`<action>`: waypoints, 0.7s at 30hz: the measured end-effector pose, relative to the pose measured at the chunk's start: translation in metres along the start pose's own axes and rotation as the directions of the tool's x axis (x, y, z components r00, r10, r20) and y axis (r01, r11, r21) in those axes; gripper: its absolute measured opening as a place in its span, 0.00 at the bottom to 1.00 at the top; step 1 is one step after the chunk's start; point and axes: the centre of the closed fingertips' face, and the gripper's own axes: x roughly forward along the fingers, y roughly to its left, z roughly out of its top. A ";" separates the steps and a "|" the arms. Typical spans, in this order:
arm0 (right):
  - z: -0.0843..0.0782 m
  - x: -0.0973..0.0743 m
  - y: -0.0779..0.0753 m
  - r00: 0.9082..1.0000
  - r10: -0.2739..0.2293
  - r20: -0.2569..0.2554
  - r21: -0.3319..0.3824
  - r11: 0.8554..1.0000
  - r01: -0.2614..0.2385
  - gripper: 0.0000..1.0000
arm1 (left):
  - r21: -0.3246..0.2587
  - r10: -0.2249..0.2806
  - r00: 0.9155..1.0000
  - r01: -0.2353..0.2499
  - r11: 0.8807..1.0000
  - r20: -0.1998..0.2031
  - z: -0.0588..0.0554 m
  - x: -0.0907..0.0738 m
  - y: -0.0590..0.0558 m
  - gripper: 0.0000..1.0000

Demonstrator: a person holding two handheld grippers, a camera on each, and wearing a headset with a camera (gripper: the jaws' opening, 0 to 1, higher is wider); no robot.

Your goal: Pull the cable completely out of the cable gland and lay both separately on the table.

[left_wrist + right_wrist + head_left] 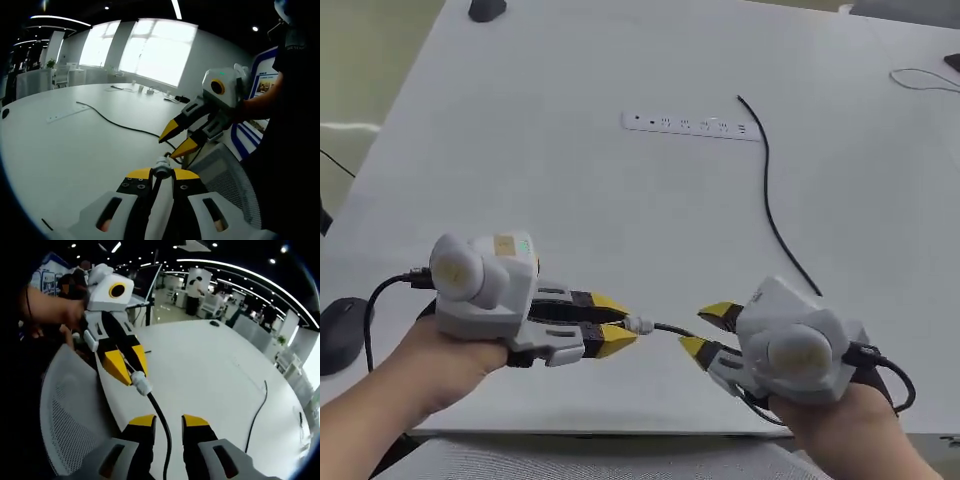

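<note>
1. The left gripper (620, 323) is pinching a small white plastic cable gland (639, 325) between its yellow-tipped jaws. It is holding it well to the near side of the long white power strip (690, 125), above the white table (520, 180).
2. A thin black cable (670, 328) is running out of the gland toward the right gripper (698, 330), which is also hovering nearer than the power strip.
3. The right gripper's jaws are standing spread, with the cable passing between them and not clamped.
4. A black cord (768, 200) is trailing from the power strip's right end to behind the right gripper. It is possibly the same cable, since the join is hidden.
</note>
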 end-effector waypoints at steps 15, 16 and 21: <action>0.011 0.016 0.021 0.997 0.068 -0.030 -0.171 0.983 -0.072 0.02 | 0.007 -0.009 1.000 0.009 1.000 -0.008 -0.001 0.002 0.000 0.15; 0.011 0.016 0.021 0.997 0.068 -0.030 -0.171 0.983 -0.072 0.02 | 0.007 -0.010 1.000 0.010 1.000 -0.008 -0.001 0.002 0.000 0.15; 0.011 0.015 0.020 0.998 0.058 -0.021 -0.172 0.983 -0.061 0.01 | 0.004 -0.013 1.000 0.013 1.000 -0.003 -0.001 0.002 0.001 0.15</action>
